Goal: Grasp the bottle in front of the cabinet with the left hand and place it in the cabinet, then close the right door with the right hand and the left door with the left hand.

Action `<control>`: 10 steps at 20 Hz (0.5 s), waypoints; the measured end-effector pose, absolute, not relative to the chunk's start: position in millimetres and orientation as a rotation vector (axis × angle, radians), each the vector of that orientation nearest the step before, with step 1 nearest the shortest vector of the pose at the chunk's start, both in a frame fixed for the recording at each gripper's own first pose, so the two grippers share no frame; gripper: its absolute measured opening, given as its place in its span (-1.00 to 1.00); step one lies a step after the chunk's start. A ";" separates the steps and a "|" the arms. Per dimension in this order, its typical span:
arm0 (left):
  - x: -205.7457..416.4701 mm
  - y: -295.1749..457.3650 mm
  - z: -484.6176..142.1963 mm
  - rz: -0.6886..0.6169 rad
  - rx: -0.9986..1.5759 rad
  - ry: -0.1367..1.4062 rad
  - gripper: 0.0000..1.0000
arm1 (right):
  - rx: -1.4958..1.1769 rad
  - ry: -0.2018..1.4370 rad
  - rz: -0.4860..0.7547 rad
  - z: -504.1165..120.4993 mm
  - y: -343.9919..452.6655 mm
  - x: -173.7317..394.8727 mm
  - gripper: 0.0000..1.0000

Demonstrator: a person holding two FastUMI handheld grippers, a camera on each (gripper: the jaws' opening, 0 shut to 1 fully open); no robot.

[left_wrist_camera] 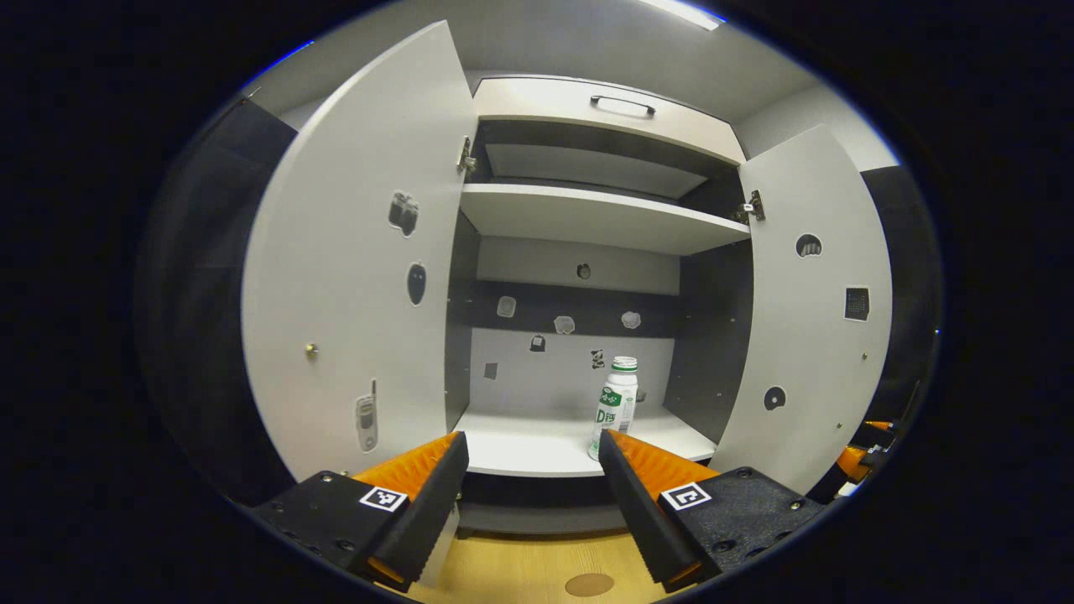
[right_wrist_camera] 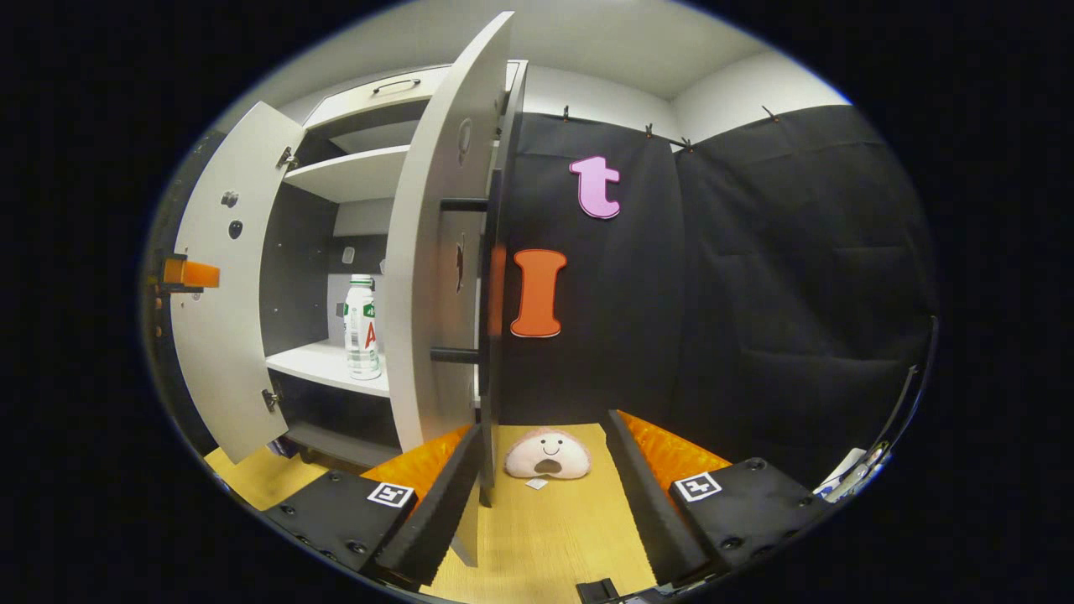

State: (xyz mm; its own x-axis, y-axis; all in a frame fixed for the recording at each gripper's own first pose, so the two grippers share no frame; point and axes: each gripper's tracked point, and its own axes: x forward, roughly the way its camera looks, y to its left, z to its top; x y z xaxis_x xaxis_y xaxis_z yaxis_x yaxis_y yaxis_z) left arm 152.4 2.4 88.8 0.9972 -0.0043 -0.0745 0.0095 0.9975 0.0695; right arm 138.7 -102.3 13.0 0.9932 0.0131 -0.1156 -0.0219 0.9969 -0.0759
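Standing upright on the cabinet's lower shelf (left_wrist_camera: pixel 537 440), toward its right side, we see the bottle (left_wrist_camera: pixel 617 404), released. Our left gripper (left_wrist_camera: pixel 533 470) hangs spread and empty just in front of the shelf edge. Both doors stand open: left door (left_wrist_camera: pixel 361 268), right door (left_wrist_camera: pixel 810 310). Our right gripper (right_wrist_camera: pixel 545 466) is spread and empty too, beside the right door's edge, with a plush toy (right_wrist_camera: pixel 548 455) on the wooden floor (right_wrist_camera: pixel 554 537) between its fingers.

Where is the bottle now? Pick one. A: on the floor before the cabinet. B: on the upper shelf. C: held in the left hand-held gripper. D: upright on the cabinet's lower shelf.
D: the bottle stands upright on the lower shelf, beyond the open left hand-held gripper.
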 end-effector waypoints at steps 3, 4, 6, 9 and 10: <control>122.0 26.7 98.2 -0.005 0.080 0.056 0.89 | -0.118 0.099 -0.011 17.3 -99.1 140.7 0.76; 117.0 35.5 99.8 0.000 0.085 0.053 0.89 | -0.125 0.094 -0.021 19.9 -100.3 140.6 0.76; 105.4 60.0 100.7 0.020 0.090 0.051 0.89 | -0.120 0.100 -0.033 19.4 -95.1 139.0 0.89; 91.1 90.9 102.9 0.045 0.085 0.044 0.89 | -0.136 0.097 -0.044 20.3 -81.5 133.0 0.87; 87.8 102.4 103.3 0.057 0.083 0.043 0.89 | -0.142 0.098 -0.042 19.8 -74.5 131.4 0.87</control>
